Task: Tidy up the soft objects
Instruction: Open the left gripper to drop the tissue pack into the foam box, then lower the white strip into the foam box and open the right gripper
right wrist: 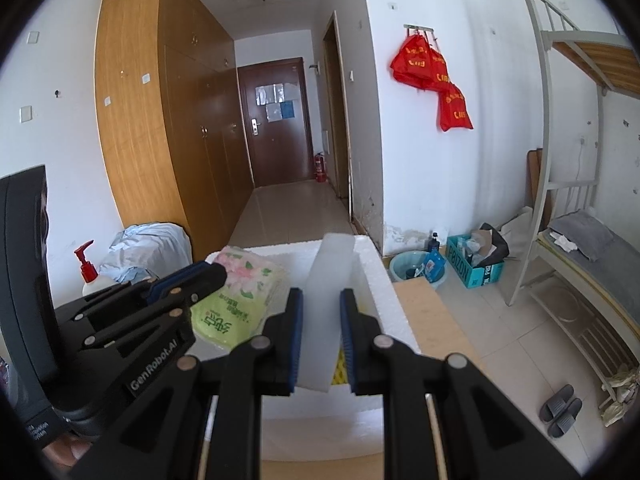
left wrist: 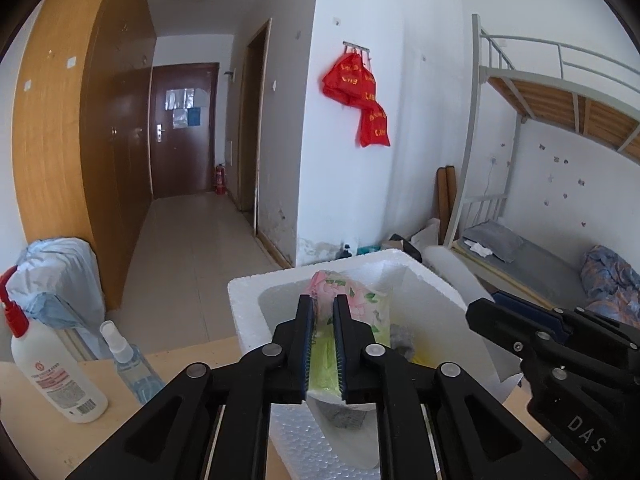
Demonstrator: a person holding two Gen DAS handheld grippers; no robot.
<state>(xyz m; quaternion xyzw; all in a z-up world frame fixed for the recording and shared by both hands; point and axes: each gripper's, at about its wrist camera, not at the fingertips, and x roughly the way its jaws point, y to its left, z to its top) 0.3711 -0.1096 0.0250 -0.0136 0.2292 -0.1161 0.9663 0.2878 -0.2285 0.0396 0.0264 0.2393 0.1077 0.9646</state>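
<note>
grainy white foam box (left wrist: 248,292), glossy plastic tissue pack (left wrist: 352,300).

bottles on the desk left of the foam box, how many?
2: a red-pump lotion bottle at far left, a clear blue spray bottle beside it, nearer the foam box. Others may be hidden.

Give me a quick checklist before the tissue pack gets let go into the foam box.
1. Tissue pack between the left gripper fingers: ok.
2. Pack over the foam box opening: ok.
3. Lid held clear by the right gripper: ok, upright at the box's right side.
4. Room in the box: cannot tell; other items lie at the bottom.
5. Left gripper's pads off the pack: cannot tell.
6. Bottles on the table clear of the box: ok.
</note>
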